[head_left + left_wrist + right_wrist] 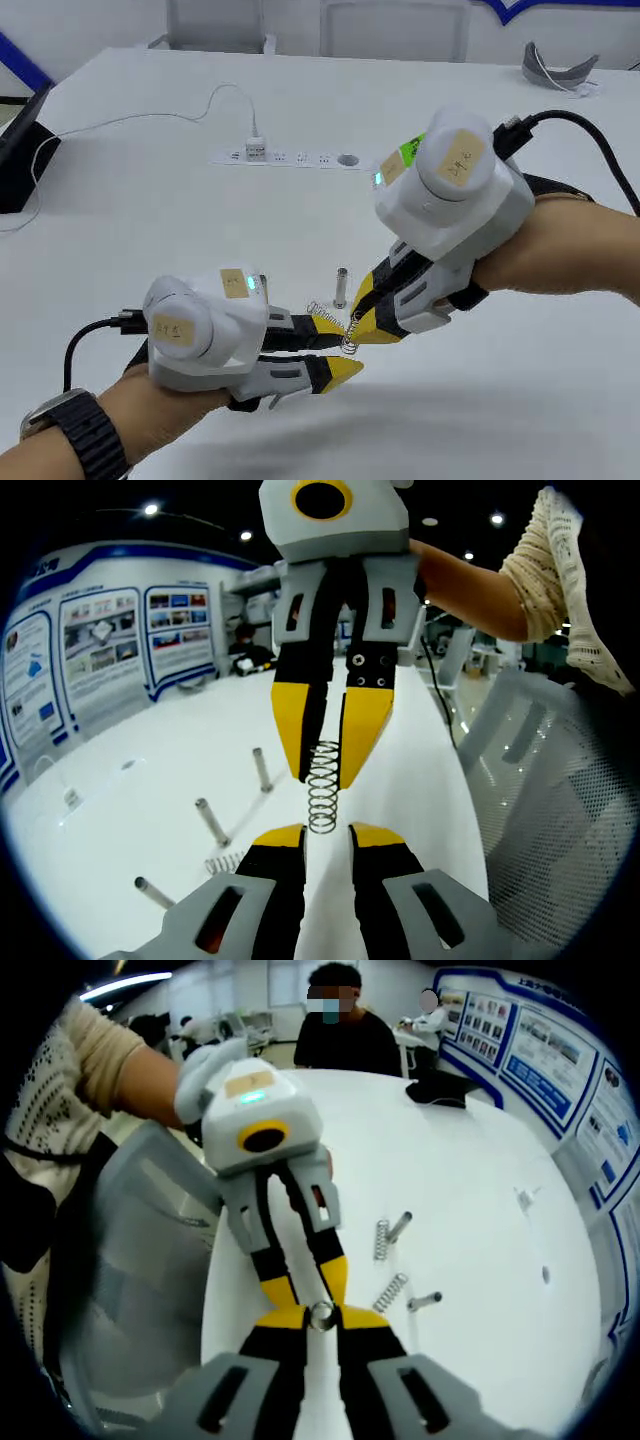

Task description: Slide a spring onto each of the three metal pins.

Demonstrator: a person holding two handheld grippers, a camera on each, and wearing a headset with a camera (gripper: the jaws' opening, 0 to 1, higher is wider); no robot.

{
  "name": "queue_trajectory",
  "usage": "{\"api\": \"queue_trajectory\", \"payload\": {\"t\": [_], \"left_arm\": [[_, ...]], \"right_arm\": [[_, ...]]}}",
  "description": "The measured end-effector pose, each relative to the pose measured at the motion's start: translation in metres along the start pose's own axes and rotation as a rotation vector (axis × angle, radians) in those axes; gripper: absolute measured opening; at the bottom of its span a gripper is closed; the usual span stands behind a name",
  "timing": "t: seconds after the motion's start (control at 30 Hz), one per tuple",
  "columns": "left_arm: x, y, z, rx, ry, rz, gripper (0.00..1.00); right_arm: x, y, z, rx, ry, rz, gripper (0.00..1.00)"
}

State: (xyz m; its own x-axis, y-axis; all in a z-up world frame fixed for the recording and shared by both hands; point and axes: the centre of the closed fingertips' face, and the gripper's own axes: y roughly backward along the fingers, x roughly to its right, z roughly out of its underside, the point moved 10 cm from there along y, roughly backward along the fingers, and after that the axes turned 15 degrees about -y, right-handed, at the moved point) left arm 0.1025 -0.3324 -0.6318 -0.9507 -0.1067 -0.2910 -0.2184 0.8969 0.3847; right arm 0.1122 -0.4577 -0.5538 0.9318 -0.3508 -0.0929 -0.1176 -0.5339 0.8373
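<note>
- The right tongs (322, 765) are closed on the spring (322, 792). They hold it by its upper part, between the yellow tips.
- In the left gripper view the spring hangs from these tips, and its lower end reaches the gap between the tips of the left tongs (327, 835).
- The left tongs are open. Their two tips stand apart, one on each side of the spring's lower end, and do not press it.
- In the right gripper view one end of the spring shows as a small ring held between the right tongs' own tips.
- In the head view the two tongs meet tip to tip above the white counter (200, 250), with the spring between them. The left tongs come from the lower left and the right tongs from the upper right.
- Three pins (211, 822) stand in a row on the counter, apart from one another. All three are bare.
- In the head view one pin stands upright just behind the place where the tongs meet.
- Two loose springs (390, 1292) lie on the counter near the pins.
- A power strip (290, 158) with a white cable lies farther back on the counter.
- The left wrist wears a dark watch (75, 425).
</note>
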Motion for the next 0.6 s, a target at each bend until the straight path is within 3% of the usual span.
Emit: {"api": "queue_trajectory", "payload": {"t": [0.6], "left_arm": [[-0.002,0.023,0.003,0.004,0.045,-0.078,0.34]], "right_arm": [[0.016,0.016,0.014,-0.016,-0.043,0.062,0.12]]}}
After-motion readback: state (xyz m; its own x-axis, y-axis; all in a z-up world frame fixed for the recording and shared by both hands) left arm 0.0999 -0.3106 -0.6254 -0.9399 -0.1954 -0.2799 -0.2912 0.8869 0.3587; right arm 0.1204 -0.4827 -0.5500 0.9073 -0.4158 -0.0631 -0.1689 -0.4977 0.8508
